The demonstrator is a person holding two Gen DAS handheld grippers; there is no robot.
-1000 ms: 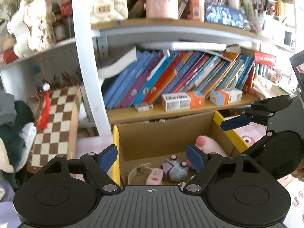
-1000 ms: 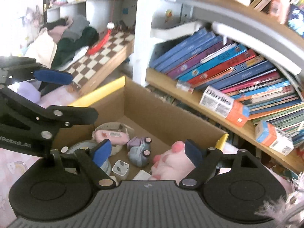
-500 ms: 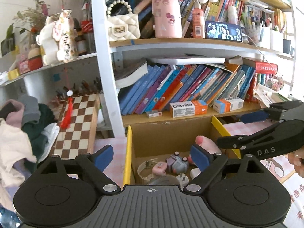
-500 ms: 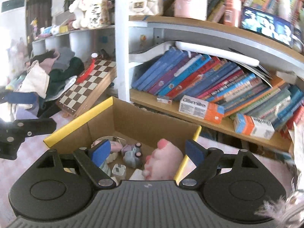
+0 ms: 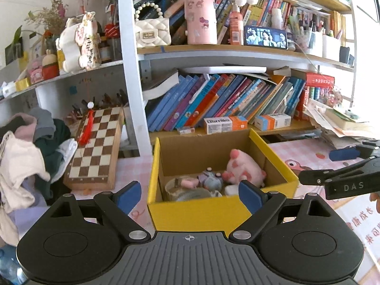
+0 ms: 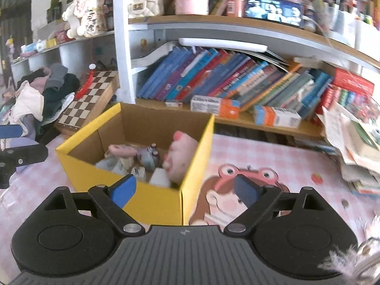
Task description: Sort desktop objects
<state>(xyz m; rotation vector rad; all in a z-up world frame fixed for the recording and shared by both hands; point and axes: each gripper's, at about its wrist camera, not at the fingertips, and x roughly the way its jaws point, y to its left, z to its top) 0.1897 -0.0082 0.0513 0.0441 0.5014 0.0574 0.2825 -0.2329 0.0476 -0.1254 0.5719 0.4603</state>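
Observation:
A yellow cardboard box point(image 5: 220, 211) point(image 6: 152, 197) stands open on the pink desk. Inside lie a pink plush toy point(image 5: 244, 168) point(image 6: 182, 159), a small grey-purple toy point(image 5: 211, 178) point(image 6: 149, 156), a flat pink item point(image 5: 187, 181) and a white charger point(image 6: 160, 177). My left gripper point(image 5: 190, 196) is open and empty, just short of the box's front wall. My right gripper point(image 6: 185, 190) hovers at the box's near right corner; its jaws are opening with nothing held between them. Its fingers point(image 5: 344, 153) show at the right edge of the left wrist view.
A folded chessboard point(image 5: 95, 147) leans left of the box beside a heap of clothes point(image 5: 28, 154). Behind is a shelf of slanted books point(image 5: 225, 102) and small cartons point(image 5: 225, 124). Loose papers point(image 5: 344, 123) pile up at the right. A cartoon desk mat point(image 6: 237, 182) lies right of the box.
Both grippers have drawn back from over the box, so its yellow front wall now shows in both views. The right view has rolled level. Both pairs of jaws stand a little wider.

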